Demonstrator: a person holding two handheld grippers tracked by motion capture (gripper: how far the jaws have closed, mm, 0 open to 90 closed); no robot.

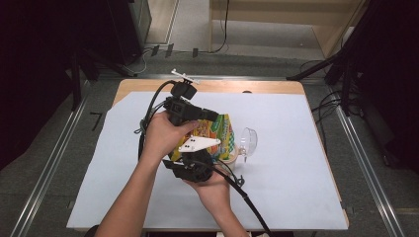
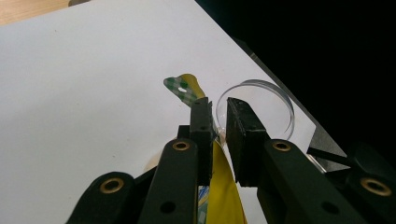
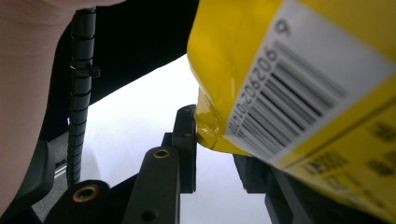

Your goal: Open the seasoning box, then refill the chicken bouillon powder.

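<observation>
Held up above the white sheet, just left of the clear lid: a yellow snack bag, pinched thin near its top edge by the left gripper and nipped at a lower corner, beside the barcode, by the right gripper. Probably light, crinkly and slick, soft enough to fold or slide out of a shallow bite, with contents likely to crush under a hard squeeze. Best taken by the flat sealed seams, deep between the pads, not across the puffed middle.
</observation>
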